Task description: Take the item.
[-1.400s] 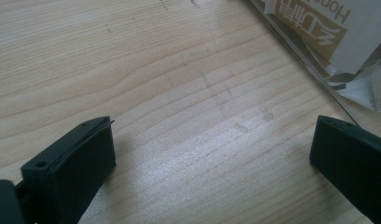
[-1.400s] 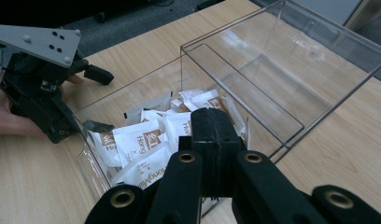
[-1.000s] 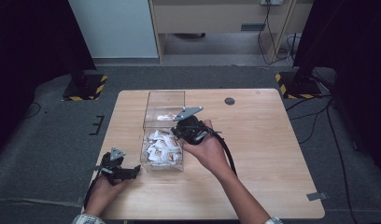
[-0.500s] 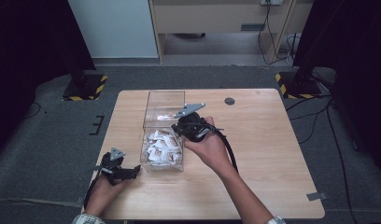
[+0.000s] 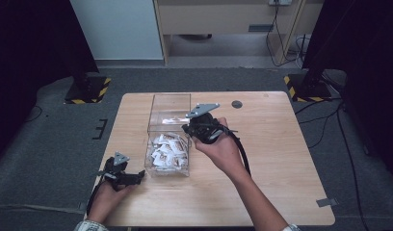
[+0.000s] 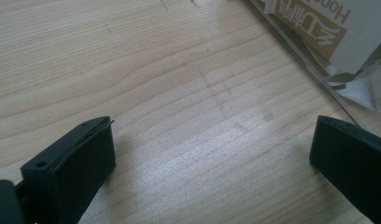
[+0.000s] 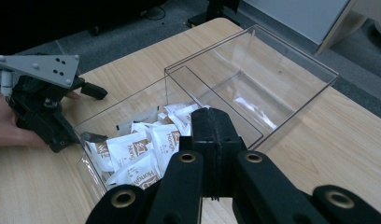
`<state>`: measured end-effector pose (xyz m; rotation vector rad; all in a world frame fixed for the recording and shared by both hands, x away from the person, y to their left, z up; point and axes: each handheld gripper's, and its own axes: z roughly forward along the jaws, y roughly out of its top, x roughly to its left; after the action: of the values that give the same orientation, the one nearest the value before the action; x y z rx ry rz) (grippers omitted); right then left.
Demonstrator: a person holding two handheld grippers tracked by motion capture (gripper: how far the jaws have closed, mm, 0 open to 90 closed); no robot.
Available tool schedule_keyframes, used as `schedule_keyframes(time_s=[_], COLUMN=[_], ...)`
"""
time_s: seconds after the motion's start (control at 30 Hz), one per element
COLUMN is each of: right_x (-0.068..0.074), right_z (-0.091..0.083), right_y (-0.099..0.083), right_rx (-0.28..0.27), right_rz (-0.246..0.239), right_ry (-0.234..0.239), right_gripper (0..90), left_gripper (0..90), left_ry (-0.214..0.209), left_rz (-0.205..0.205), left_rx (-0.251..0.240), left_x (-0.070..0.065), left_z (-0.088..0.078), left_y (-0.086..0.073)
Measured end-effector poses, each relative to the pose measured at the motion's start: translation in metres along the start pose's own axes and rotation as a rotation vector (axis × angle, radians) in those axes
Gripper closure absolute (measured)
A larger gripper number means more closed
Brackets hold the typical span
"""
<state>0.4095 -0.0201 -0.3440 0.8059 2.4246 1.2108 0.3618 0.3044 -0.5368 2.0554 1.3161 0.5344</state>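
Right gripper view looks along the right tongs, whose two black jaws are pressed flat together with nothing between them, held above the near compartment of a clear plastic box. Just past the jaw tips lies a heap of white sachets with brown print, filling that near compartment; the far compartment beyond the divider is almost bare, with one pale packet lying on its floor. In the high view the right tongs sit at the right edge of the box, over the line between its two halves, held in the person's right hand, with a black cable looping back along the forearm.

The left tongs rest low on the counter near its front left corner, just left of the box and apart from it, in the left hand. Left gripper view shows their jaws standing wide apart over bare wood, gripping nothing, with the clear box wall and a printed sachet behind it at the upper right.

A small dark round disc lies on the counter behind the right tongs, well apart from the box.
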Motion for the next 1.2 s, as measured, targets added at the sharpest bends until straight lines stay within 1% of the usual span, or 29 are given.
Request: schedule_keyframes(time_s=[0.33, 0.77, 1.1, 1.2], right_x=[-0.010, -0.021, -0.034, -0.037], right_z=[-0.009, -0.016, -0.019, -0.020], right_y=[-0.003, -0.009, -0.018, -0.020], right_rx=[-0.005, -0.004, 0.011, 0.004], right_rz=[0.012, 0.029, 0.043, 0.043], right_ry=[-0.018, -0.044, -0.079, -0.089], right_gripper=[90.0, 90.0, 90.0, 90.0], left_gripper=[0.0, 0.0, 0.0, 0.0], left_ry=[0.000, 0.000, 0.000, 0.000], left_rz=[0.000, 0.000, 0.000, 0.000], left_rx=[0.000, 0.000, 0.000, 0.000], left_x=[0.000, 0.000, 0.000, 0.000], left_z=[0.000, 0.000, 0.000, 0.000], left_y=[0.000, 0.000, 0.000, 0.000])
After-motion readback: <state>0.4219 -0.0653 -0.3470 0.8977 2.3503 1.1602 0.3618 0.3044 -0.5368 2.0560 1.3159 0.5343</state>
